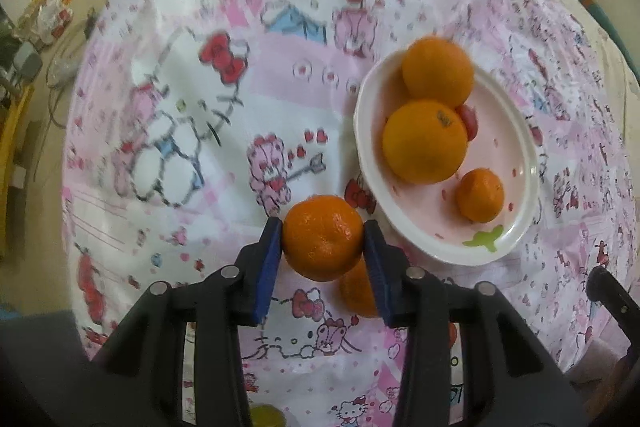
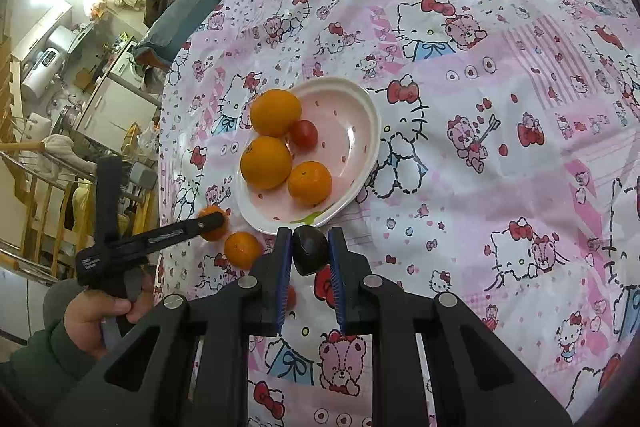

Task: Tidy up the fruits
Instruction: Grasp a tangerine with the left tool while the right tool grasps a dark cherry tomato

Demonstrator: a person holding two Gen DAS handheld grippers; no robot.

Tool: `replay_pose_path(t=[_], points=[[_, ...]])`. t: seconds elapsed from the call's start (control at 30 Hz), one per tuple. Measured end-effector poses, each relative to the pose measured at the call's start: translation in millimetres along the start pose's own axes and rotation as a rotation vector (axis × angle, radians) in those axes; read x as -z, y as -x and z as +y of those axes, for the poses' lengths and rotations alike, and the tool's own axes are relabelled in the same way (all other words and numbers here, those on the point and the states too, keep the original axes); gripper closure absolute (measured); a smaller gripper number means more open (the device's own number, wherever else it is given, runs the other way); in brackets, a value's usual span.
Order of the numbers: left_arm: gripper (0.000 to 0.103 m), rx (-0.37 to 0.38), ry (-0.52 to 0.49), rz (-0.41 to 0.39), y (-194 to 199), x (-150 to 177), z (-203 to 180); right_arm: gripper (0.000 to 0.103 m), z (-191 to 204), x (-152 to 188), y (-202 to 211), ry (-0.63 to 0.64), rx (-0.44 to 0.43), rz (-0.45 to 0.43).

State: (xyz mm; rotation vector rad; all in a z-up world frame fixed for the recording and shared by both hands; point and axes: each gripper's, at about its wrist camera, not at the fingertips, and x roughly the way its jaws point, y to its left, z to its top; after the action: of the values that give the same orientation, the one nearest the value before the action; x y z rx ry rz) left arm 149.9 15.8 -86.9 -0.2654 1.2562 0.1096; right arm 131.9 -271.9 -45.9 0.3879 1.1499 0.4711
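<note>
My left gripper [image 1: 323, 239] is clamped on a mandarin [image 1: 322, 237], its blue pads [image 1: 269, 259] pressing the fruit from both sides just off the near rim of the plate [image 1: 516, 131]. Below that held fruit, a second mandarin [image 1: 358, 291] lies on the tablecloth [image 1: 192, 187], partly hidden behind the right finger. My right gripper [image 2: 310, 251] is closed on a dark fruit [image 2: 310, 251], small and nearly black; I cannot tell what kind it is. It hangs just in front of the plate's near edge. On the plate, from the right wrist view, sit two large oranges [image 2: 265, 162] touching each other, a smaller mandarin on the plate [image 2: 309, 183] beside them, and a red tomato [image 2: 303, 134] tucked against the oranges. The plate is white with a pink, red-speckled centre and a green mark on its rim. From the right wrist I also see my left hand [image 2: 96, 311] gripping the left tool's handle, its fingers reaching over the table's edge beside the loose mandarin.
</note>
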Motion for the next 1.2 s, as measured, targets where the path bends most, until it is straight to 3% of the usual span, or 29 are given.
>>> replay_pose_path(t=[0.33,0.67,0.93,1.2], points=[[0.067,0.033,-0.051,-0.119,43.4,-13.0,-3.7,0.084,6.4,-14.3,3.8,0.002,0.012,-0.022],[0.067,0.034,-0.167,-0.197,67.8,-49.1,-33.2,0.084,6.2,-62.0,4.0,0.029,-0.005,-0.069],[0.067,0.036,-0.209,-0.174,46.2,-78.6,-48.6,0.084,-6.9,-90.3,-32.9,0.001,-0.022,-0.024],[0.067,0.046,-0.245,-0.158,25.6,-71.6,-56.4,0.084,-13.9,-104.5,-96.2,-0.008,-0.014,0.091]])
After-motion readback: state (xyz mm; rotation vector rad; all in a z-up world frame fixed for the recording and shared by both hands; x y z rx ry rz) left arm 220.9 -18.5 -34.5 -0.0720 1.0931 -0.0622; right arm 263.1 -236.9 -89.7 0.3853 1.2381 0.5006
